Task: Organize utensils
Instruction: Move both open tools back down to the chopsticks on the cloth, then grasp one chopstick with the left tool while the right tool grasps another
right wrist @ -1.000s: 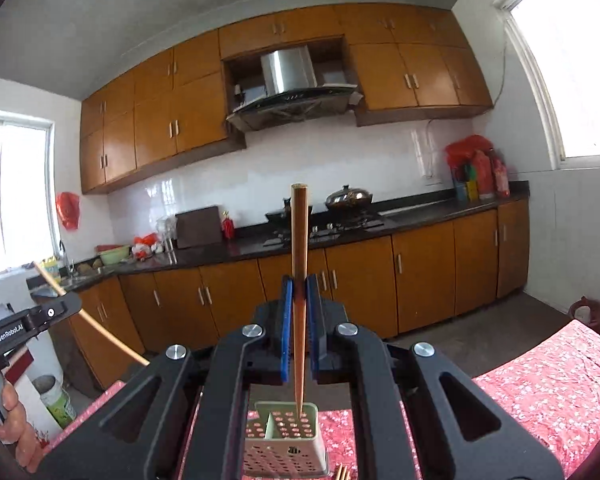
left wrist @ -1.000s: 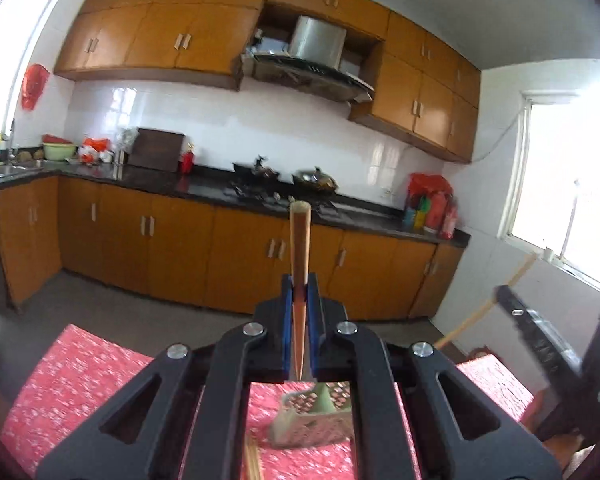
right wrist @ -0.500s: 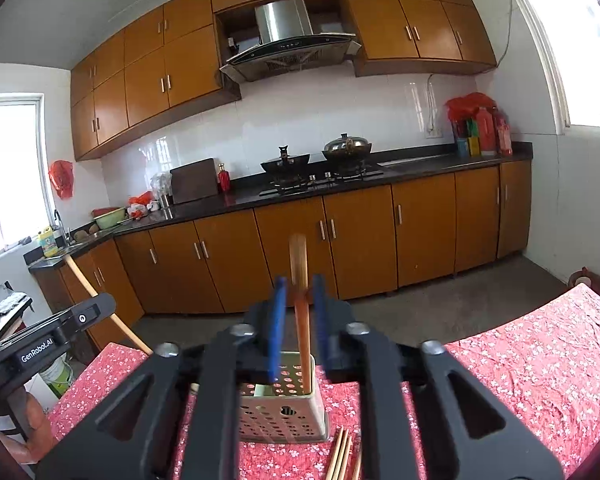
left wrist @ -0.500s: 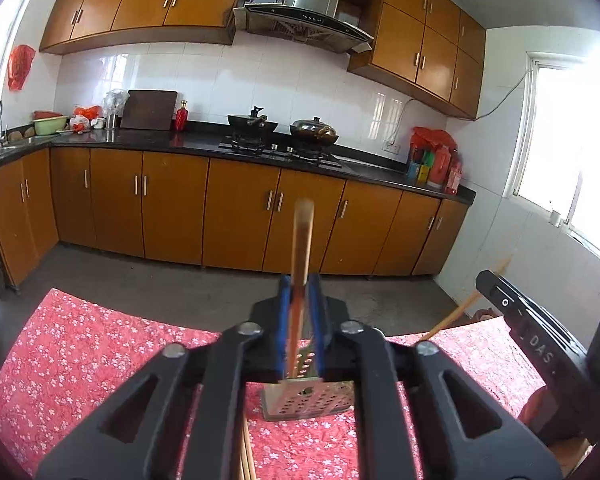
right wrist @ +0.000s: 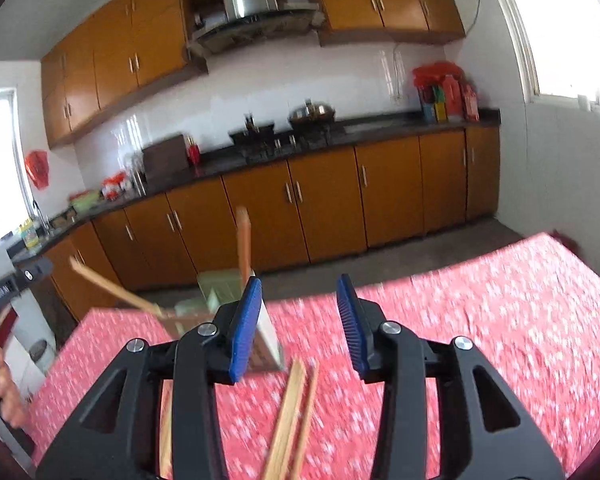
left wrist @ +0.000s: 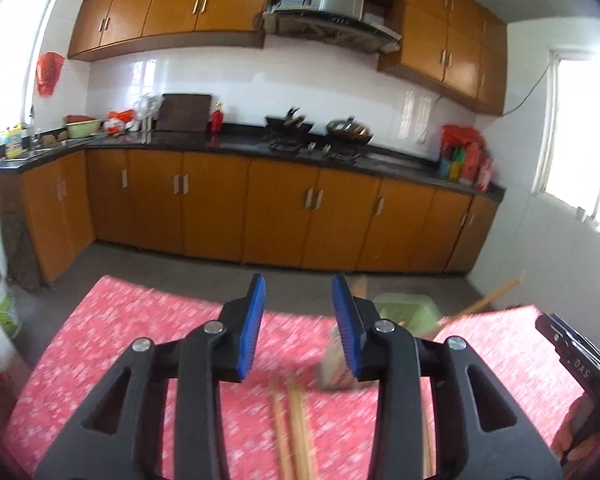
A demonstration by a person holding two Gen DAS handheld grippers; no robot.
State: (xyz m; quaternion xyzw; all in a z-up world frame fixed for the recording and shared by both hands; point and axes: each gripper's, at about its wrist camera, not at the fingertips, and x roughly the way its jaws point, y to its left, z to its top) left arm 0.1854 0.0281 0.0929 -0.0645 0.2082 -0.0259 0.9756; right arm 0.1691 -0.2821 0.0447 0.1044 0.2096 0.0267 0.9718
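My left gripper (left wrist: 299, 320) is open and empty above the red cloth. My right gripper (right wrist: 299, 322) is open and empty too. A pale green perforated utensil holder (left wrist: 404, 312) stands just right of the left gripper; in the right wrist view the holder (right wrist: 220, 292) is left of my gripper. Chopsticks stand in it: one upright (right wrist: 243, 240), one leaning left (right wrist: 112, 289), which in the left wrist view leans right (left wrist: 484, 300). Several loose chopsticks (left wrist: 296, 420) lie on the cloth under the grippers; they also show in the right wrist view (right wrist: 292, 412). Both views are motion-blurred.
The table carries a red flowered cloth (left wrist: 120, 344). Orange kitchen cabinets (left wrist: 280, 208) and a dark counter run behind it. The other gripper's black body (left wrist: 572, 356) shows at the right edge, and in the right wrist view at the left edge (right wrist: 12, 284).
Both grippers have opened and let go of their chopsticks, which now stand in the green holder. Both grippers have pulled away from it, the left to the left, the right to the right.
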